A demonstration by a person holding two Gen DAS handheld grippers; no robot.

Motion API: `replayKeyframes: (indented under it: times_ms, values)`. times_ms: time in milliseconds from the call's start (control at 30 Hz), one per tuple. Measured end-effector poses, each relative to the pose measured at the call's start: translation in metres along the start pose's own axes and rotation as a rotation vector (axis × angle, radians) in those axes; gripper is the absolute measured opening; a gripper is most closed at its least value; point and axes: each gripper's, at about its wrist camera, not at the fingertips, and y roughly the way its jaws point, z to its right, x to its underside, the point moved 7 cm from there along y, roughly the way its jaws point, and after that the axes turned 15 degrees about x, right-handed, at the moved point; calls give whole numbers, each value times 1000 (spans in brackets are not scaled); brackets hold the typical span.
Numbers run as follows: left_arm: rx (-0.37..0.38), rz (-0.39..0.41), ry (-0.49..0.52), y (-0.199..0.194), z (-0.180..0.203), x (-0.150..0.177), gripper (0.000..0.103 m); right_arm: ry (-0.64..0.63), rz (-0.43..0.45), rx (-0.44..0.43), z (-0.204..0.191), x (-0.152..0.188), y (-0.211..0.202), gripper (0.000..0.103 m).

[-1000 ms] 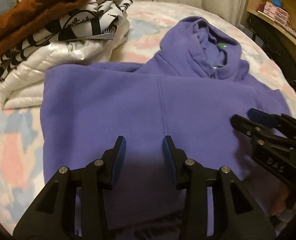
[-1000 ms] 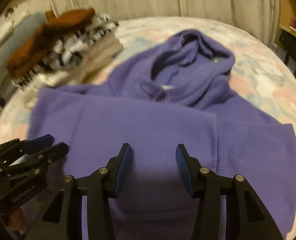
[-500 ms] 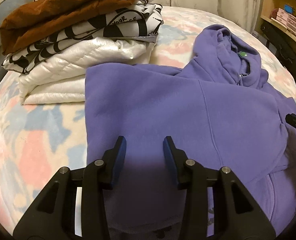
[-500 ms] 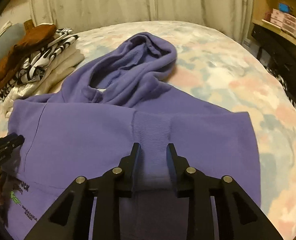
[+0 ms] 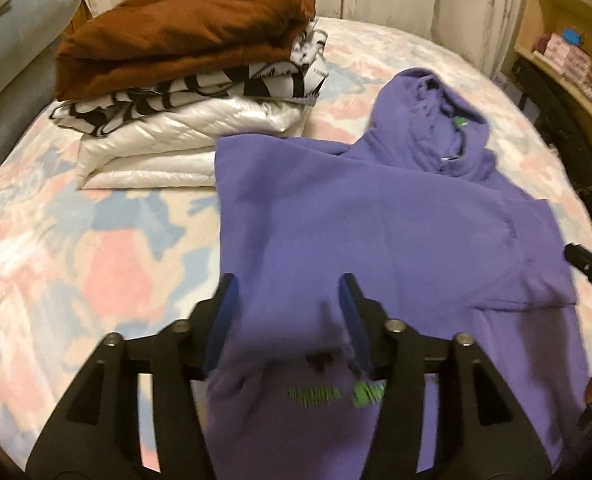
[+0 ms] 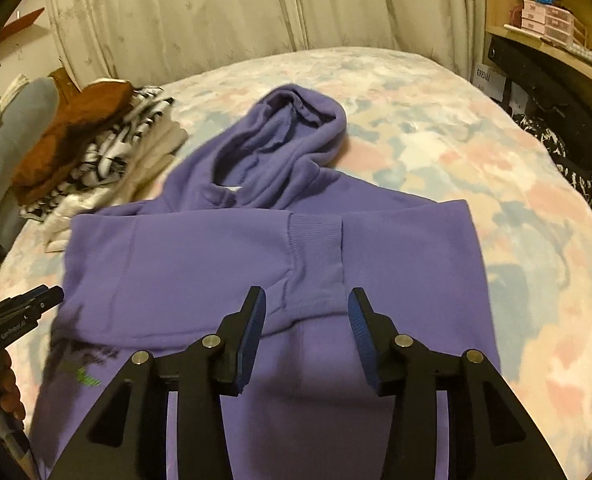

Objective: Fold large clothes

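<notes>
Hoodie: I see the purple hoodie (image 6: 255, 264) flat on the bed (image 6: 476, 152), hood far, both sleeves folded across the chest, ribbed cuff (image 6: 316, 236) just beyond my right jaws.
Change: half a second ago my right jaws pinched that cuff; now it lies released, and both views have pulled back and up.
Left gripper (image 5: 287, 308): jaws have just been opening, spread above the hoodie's left edge, nothing between them.
Right gripper (image 6: 306, 320): jaws have just been opening, spread, empty.
Meaning: I judge the sleeve fold done; folding the body is next.
Surroundings: folded stack (image 5: 183, 92) far left.
</notes>
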Motion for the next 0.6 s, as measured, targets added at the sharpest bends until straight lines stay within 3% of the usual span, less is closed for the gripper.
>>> replayKeyframes:
  times_ms: [133, 233, 467, 600]
  values:
    - [74, 13, -10, -46, 7, 12, 62, 12, 20, -25, 10, 14, -52, 48]
    - [124, 31, -13, -83, 12, 25, 70, 12, 60, -18, 22, 26, -94, 64]
    - [153, 70, 18, -165, 12, 74, 74, -9, 140, -39, 57, 73, -191, 67]
    - [180, 50, 0, -190, 0, 114, 75, -31, 158, -62, 84, 116, -232, 68]
